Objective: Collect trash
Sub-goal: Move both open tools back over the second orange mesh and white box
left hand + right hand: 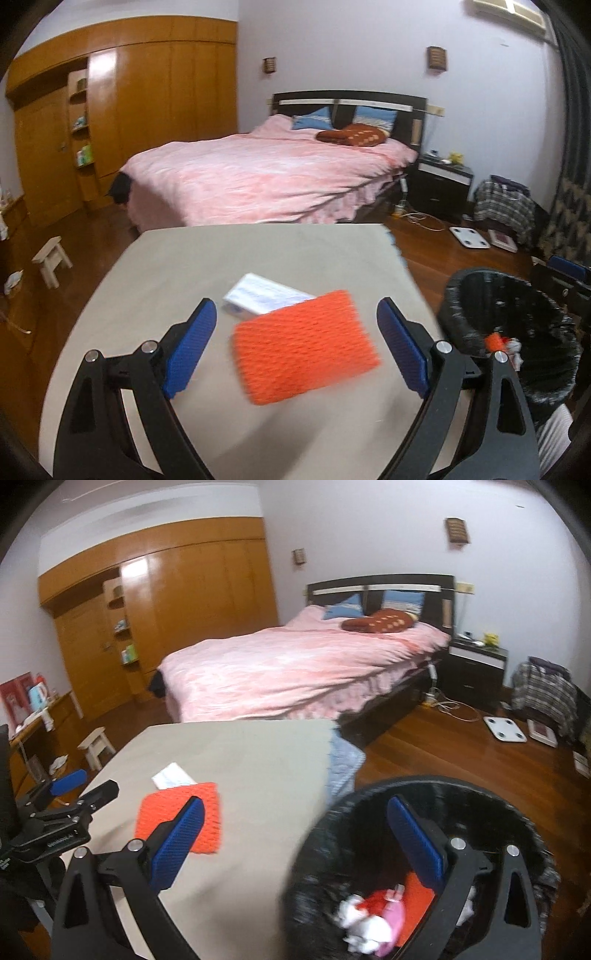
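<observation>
Now the left gripper, jaws spread and empty, straddles the orange foam-net pad mid-table; judged best lowered squarely before closing, while the right gripper, also spread empty, hangs over the black-lined bin off the table's right edge.

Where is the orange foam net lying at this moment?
In the left wrist view the orange foam net lies on the beige table, between the open fingers of the left tool, overlapping the white box behind it.

An orange net-patterned foam sheet overlaps a white paper box on the beige tablecloth; the bin liner is black.
</observation>
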A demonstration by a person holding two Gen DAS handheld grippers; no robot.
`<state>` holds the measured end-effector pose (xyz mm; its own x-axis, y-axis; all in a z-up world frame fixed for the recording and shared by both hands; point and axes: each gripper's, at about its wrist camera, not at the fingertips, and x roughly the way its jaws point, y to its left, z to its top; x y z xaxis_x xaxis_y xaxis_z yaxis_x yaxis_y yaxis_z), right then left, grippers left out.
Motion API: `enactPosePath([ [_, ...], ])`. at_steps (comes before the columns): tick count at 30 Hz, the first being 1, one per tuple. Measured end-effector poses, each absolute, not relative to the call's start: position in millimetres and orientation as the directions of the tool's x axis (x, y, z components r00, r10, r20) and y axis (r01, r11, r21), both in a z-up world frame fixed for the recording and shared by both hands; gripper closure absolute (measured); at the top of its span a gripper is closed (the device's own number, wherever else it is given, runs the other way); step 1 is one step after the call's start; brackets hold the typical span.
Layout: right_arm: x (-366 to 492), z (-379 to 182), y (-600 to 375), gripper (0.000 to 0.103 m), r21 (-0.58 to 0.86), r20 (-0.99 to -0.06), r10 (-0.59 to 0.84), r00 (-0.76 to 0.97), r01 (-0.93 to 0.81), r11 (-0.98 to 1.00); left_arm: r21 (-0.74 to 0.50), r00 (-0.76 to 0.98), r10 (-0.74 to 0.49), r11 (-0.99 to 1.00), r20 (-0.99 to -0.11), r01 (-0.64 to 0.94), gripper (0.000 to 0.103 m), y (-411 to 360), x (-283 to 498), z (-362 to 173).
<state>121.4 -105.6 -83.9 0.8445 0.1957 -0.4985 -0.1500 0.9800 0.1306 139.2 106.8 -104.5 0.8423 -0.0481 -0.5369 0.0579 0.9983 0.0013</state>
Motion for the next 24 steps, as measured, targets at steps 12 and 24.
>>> enactPosePath([
  [12,157,-114,-31,0.006,0.13,-0.54,0.289,0.79,-0.261,0.956,0.009,0.831,0.049,0.999,-0.554,-0.053,0.017,176,142,-122],
  [24,189,-170,17,0.006,0.109,-0.644,0.281,0.711,-0.279,0.954,0.012,0.804,0.095,0.994,-0.587,-0.108,0.017,211,149,-148],
])
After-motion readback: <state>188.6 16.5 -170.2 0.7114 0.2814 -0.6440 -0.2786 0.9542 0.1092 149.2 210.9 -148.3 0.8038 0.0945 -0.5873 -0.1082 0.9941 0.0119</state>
